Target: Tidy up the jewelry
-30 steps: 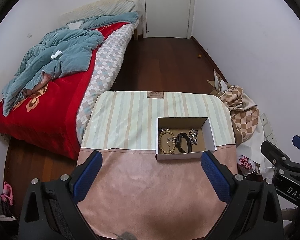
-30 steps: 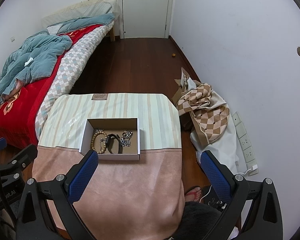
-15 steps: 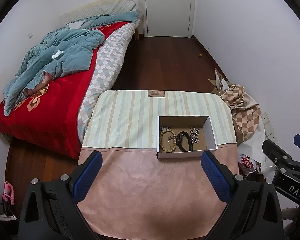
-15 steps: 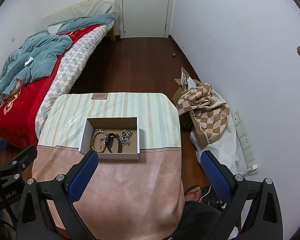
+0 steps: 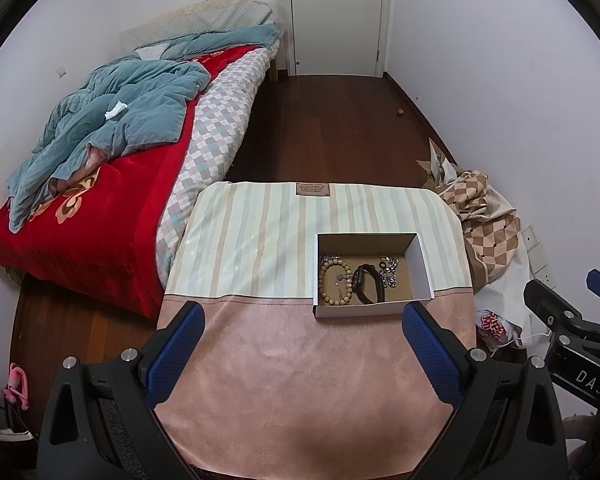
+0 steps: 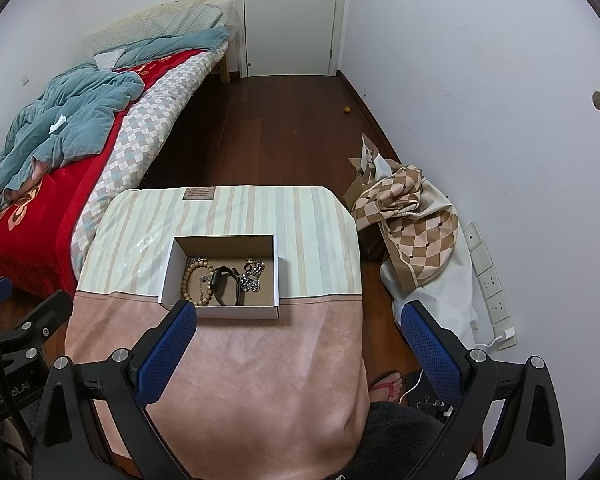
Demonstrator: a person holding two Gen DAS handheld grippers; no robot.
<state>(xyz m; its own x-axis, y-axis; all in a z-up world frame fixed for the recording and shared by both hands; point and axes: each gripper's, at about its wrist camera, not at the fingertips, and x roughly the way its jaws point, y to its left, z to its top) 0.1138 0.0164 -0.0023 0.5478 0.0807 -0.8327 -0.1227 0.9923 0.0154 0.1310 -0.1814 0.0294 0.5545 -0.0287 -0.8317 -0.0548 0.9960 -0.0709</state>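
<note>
An open white cardboard box (image 5: 420, 264) (image 6: 278, 268) sits on a small table with a striped and pink cloth. Inside lie a wooden bead bracelet (image 5: 328, 282) (image 6: 192, 280), a black band (image 5: 366, 284) (image 6: 226, 286) and silver chain jewelry (image 5: 390, 272) (image 6: 252, 276). My left gripper (image 5: 302, 354) is open and empty, held above the pink cloth, near of the box. My right gripper (image 6: 298, 354) is open and empty, near of the box, over the table's right part.
A bed (image 5: 100, 208) with a red blanket and blue quilt stands to the left. A heap of checkered cloth (image 6: 412, 208) lies on the floor by the right wall. A white door (image 5: 336, 16) is at the far end. A foot in a sandal (image 6: 386, 386) is below.
Both grippers have drifted slightly; the box sits a little differently in each view. Nothing was picked up or released.
</note>
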